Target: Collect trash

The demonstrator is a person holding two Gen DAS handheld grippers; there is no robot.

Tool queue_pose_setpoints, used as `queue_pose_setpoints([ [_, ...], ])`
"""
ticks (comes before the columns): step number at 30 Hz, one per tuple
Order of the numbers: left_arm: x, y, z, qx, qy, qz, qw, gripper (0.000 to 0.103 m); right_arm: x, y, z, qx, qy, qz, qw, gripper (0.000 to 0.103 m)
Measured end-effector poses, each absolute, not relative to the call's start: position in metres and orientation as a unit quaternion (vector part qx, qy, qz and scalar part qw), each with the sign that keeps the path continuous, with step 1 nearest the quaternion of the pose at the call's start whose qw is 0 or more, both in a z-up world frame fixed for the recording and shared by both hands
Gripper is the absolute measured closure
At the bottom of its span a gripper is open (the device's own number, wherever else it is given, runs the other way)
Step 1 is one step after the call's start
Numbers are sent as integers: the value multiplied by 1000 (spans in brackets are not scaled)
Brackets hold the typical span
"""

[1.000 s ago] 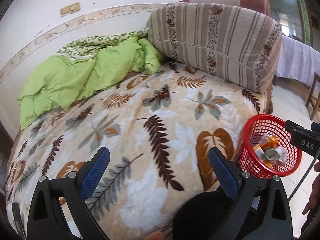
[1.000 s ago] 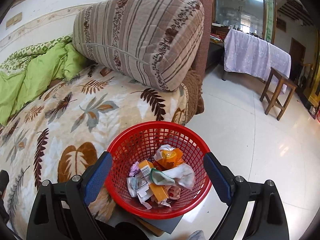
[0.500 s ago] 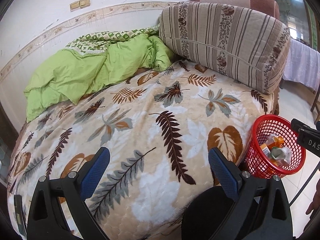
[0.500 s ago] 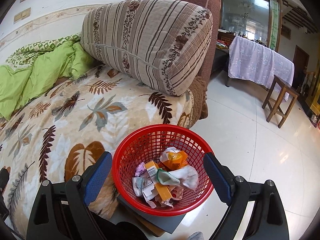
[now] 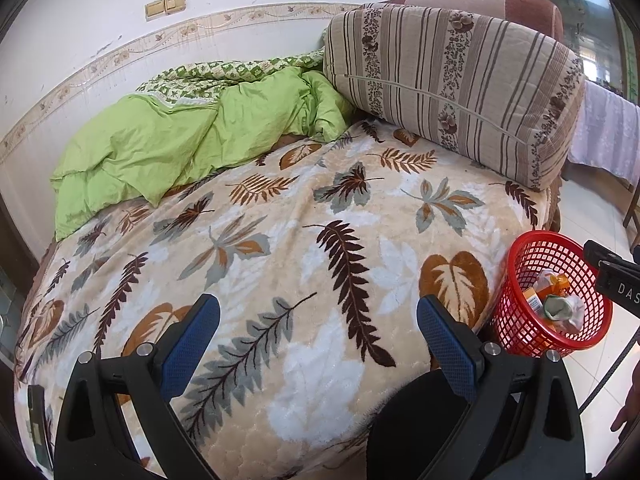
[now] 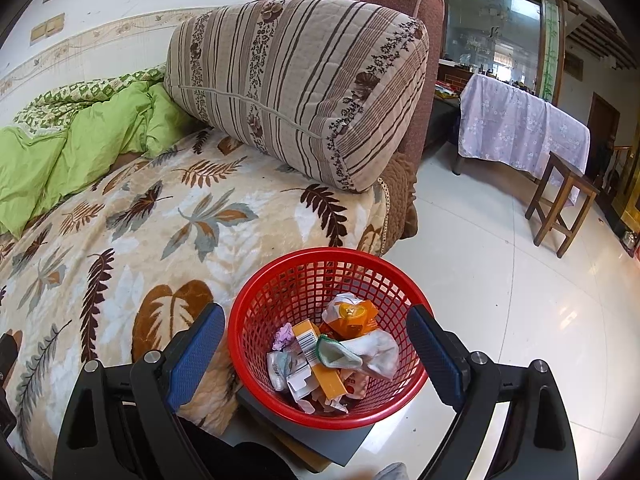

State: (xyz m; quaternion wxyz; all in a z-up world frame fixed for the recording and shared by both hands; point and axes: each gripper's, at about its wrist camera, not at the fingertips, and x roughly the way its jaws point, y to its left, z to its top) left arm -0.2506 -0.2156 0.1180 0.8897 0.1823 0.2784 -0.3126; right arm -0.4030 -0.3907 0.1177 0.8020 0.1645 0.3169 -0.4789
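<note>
A red mesh basket (image 6: 280, 292) stands beside the bed on a dark flat board, with several wrappers and crumpled papers (image 6: 332, 352) inside. It also shows at the right in the left wrist view (image 5: 516, 320). My right gripper (image 6: 316, 344) is open and empty, hovering over the basket. My left gripper (image 5: 318, 340) is open and empty above the leaf-patterned bed cover (image 5: 280, 220). I see no loose trash on the bed cover.
A green quilt (image 5: 168, 148) lies bunched at the bed's far left. A large striped cushion (image 6: 296, 84) leans at the head end. A wooden stool (image 6: 560, 204) and a cloth-covered table (image 6: 520, 128) stand across the tiled floor (image 6: 500, 300).
Both grippers have drawn back and up from the bed and basket, so more of the bed and wall shows. Both stay open and empty. The basket has not moved.
</note>
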Motion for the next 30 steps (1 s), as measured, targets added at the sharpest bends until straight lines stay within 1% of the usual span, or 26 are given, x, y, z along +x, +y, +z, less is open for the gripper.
queue_pose_setpoints([
  [30,-253,-215,118,183,280,-314,889,5,-404,-388,113,169,320,-475,802,9],
])
